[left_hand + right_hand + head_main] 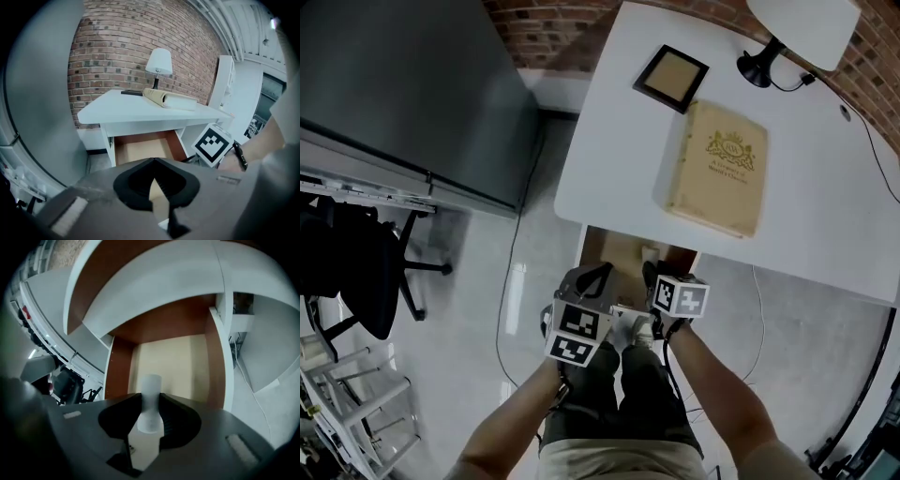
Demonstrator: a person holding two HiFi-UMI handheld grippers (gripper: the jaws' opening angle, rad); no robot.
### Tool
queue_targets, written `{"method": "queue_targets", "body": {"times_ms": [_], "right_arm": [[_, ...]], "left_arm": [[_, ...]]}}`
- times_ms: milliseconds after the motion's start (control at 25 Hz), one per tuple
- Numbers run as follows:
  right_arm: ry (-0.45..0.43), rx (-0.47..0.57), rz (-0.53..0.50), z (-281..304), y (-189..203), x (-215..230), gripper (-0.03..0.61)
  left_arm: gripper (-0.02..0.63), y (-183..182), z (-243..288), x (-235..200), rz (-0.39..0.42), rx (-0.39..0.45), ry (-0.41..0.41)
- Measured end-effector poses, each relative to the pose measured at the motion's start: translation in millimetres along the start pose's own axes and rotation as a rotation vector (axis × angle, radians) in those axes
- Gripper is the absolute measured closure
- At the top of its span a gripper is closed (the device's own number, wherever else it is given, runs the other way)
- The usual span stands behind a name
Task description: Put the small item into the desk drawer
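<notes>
The right tool (150,397) is closed on a small white cylinder (151,382), which stands upright between its two dark jaws with both pads against its sides. In the right gripper view the cylinder sits at lower centre of the frame, held above the open drawer (180,359), whose pale floor and reddish-brown side walls fill the middle of the frame under the white counter edge.

The left tool (154,161) holds nothing; its jaws meet at their tips. Past them, the left gripper view shows the drawer (140,147) pulled out from beneath the white counter (117,110), with the right tool's marker cube at right centre and a brick wall (108,56) behind.

In the head view both tools sit at lower centre, the left tool (595,278) just beside the right tool (650,277), both at the near end of the drawer (614,248). On the counter (614,159) at upper right lie a tan book (720,169), a dark picture frame (671,78) above it, and a white-shaded lamp (797,28) in the top corner. A grey cabinet (403,84) fills the upper left, and a black office chair (356,272) stands at the left edge.
</notes>
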State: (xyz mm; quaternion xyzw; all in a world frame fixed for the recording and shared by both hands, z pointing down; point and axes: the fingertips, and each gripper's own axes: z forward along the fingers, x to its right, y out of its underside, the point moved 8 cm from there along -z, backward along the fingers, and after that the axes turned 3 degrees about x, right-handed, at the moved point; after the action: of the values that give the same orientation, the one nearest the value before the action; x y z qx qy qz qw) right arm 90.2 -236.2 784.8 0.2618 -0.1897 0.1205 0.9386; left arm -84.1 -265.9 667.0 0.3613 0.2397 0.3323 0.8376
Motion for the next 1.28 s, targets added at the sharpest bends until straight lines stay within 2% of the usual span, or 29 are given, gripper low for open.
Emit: {"method": "queue_targets", "body": {"times_ms": [360, 680, 840, 1040, 1280], "right_arm": [[0.065, -0.082, 0.047, 58.4, 20.5, 31.8, 0.449], [0.059, -0.097, 0.02, 61.4, 21.8, 35.0, 0.423], [0.046, -0.055, -0.051, 33.3, 10.0, 23.8, 0.473], [-0.012, 0.029, -0.138, -32.2, -12.8, -10.4, 0.548], [-0.117, 0.167, -0.23, -132.6, -44.3, -65.1, 0.572]], "left_arm": [[0.612, 32.4, 42.3, -9.8, -0.035, -0.048, 0.023], [0.612, 39.4, 39.9, -13.9, -0.049, -0.058, 0.017], [0.612, 28.7, 25.8, -10.8, -0.046, -0.045, 0.007], [0.612, 0.0, -6.6, -2.5, -0.031, -0.017, -0.002], [0.612, -54.0, -63.3, 13.3, 0.006, 0.052, -0.019]]}}
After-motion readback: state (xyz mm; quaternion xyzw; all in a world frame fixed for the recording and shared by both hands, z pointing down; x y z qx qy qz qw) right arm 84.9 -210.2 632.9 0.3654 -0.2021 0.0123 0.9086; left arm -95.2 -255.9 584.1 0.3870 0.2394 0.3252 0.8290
